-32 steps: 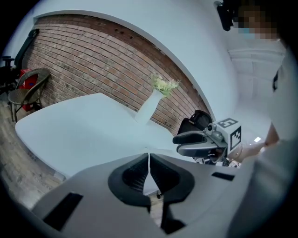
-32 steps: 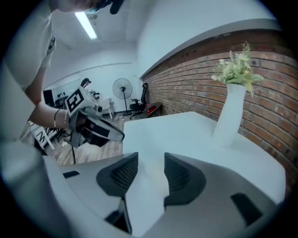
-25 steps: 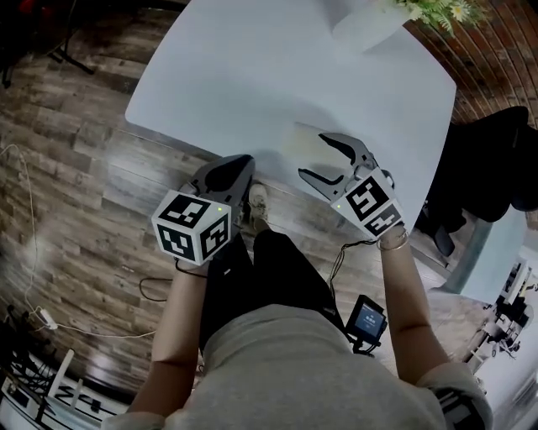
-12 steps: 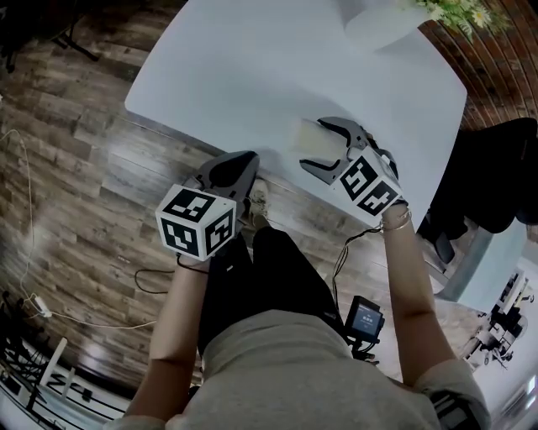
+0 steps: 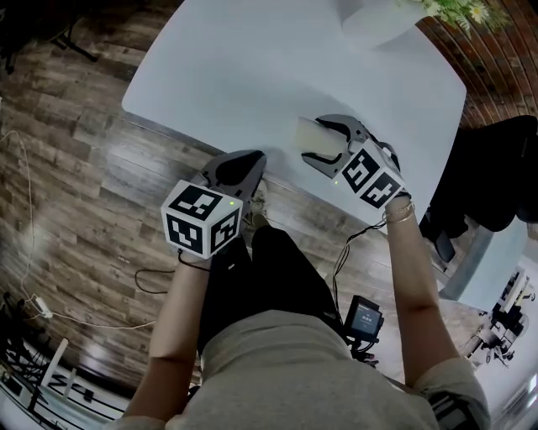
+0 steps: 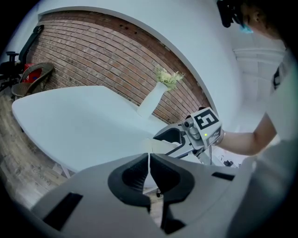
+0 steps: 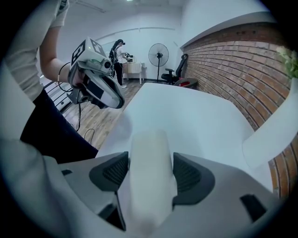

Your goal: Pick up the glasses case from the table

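The pale, off-white glasses case (image 5: 304,134) lies near the front edge of the white table (image 5: 252,67). My right gripper (image 5: 316,140) points steeply down over it. Its jaws have just been closing, and both pads (image 7: 188,174) press the sides of the case (image 7: 149,144) between them. My left gripper (image 5: 250,159) hangs shut and holds nothing, just off the table's front edge, to the left of the case. In the left gripper view its jaws (image 6: 149,158) meet, and the case (image 6: 158,146) shows beyond them, in the right gripper.
A white vase (image 5: 374,21) with flowers stands at the table's far side. A black office chair (image 5: 496,168) is to the right of the table. Cables and a small device (image 5: 366,319) lie on the wooden floor. A fan (image 7: 159,55) stands far back.
The right gripper has come down onto the case, and its jaws now sit around it. The left gripper has barely shifted.
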`<control>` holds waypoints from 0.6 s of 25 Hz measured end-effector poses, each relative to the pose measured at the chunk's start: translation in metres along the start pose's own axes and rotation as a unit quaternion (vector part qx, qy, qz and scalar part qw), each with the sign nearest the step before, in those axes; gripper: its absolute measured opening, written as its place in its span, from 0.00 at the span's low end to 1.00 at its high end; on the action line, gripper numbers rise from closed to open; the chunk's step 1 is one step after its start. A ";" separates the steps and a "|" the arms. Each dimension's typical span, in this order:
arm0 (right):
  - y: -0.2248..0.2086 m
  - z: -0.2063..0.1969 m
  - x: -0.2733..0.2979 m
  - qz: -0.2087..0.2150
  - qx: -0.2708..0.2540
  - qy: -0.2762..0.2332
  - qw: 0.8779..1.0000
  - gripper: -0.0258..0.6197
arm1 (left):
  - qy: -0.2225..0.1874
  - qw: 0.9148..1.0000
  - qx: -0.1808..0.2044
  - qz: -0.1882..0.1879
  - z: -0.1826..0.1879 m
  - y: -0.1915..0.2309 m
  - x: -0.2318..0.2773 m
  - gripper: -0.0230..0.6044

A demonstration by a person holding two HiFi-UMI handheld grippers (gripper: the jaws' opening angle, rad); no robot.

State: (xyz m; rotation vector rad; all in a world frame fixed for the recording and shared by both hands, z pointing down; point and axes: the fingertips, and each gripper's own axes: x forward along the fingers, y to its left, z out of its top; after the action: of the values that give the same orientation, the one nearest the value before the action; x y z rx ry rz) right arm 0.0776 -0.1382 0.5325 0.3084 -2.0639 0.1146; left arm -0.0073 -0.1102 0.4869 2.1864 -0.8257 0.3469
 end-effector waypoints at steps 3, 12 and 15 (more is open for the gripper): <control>0.002 0.002 0.000 0.007 -0.016 0.001 1.000 0.49 | 0.001 1.000 -0.011 -0.006 -0.001 -0.003 0.004 0.06; 0.016 0.016 -0.015 -0.022 -0.077 -0.047 0.996 0.47 | -0.010 0.994 -0.081 -0.068 0.009 -0.018 0.021 0.31; 0.019 0.022 -0.027 -0.029 -0.083 -0.068 0.994 0.47 | -0.024 0.989 -0.113 -0.090 0.014 -0.028 0.029 0.37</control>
State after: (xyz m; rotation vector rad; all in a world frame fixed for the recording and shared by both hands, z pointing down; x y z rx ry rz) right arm 0.0668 -0.1195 0.4989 0.2796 -2.1805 -0.1156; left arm 0.0331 -0.1191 0.4757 2.0434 -0.6535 0.1070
